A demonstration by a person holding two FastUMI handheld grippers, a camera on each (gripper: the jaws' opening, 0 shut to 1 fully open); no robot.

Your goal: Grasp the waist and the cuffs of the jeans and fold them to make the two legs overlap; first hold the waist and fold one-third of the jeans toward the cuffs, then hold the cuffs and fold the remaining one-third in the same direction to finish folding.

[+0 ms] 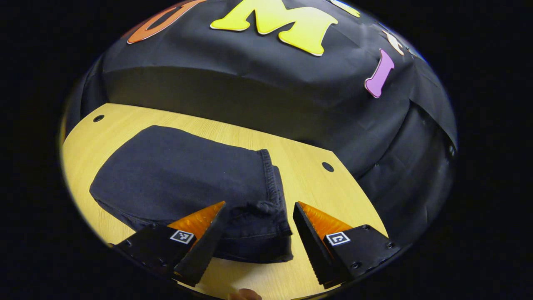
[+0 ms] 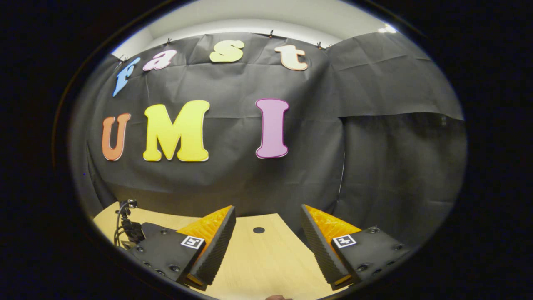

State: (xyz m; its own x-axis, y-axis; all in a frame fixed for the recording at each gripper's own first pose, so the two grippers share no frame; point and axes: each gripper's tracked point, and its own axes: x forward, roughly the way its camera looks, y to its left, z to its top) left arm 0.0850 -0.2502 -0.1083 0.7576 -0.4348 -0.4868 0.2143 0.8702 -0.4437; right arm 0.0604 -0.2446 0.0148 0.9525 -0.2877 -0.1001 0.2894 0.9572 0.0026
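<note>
A: Where are the jeans (image 1: 183,183) right now?

B: Flat on the wooden table (image 1: 308,166), as a compact dark bundle with a hemmed or banded edge on its right side. In the left gripper view that edge lies between the fingers, close to the camera.

A: So how far along would you say the folding is?

B: Judging by how short and thick the bundle looks, I'd guess the legs are already overlapped and at least one third-fold is in. Whether the last fold is done I can't tell; the layers aren't clear enough to count.

A: And the left gripper (image 1: 258,233)?

B: Spread wide, holding nothing. One finger sits over the cloth, the other over bare table just beside the edge. I can't tell whether either touches the fabric.

A: The right gripper (image 2: 268,241)?

B: Also wide apart and empty, over bare table, pointed at the booth wall (image 2: 374,158). A small device with cables (image 2: 127,225) stands at the table's left end.

A: What does the next move call for?

B: If a fold remains, the left gripper would need to close on that near edge, pinching all layers, with the right brought over to share the lift. Otherwise, just back away.
</note>
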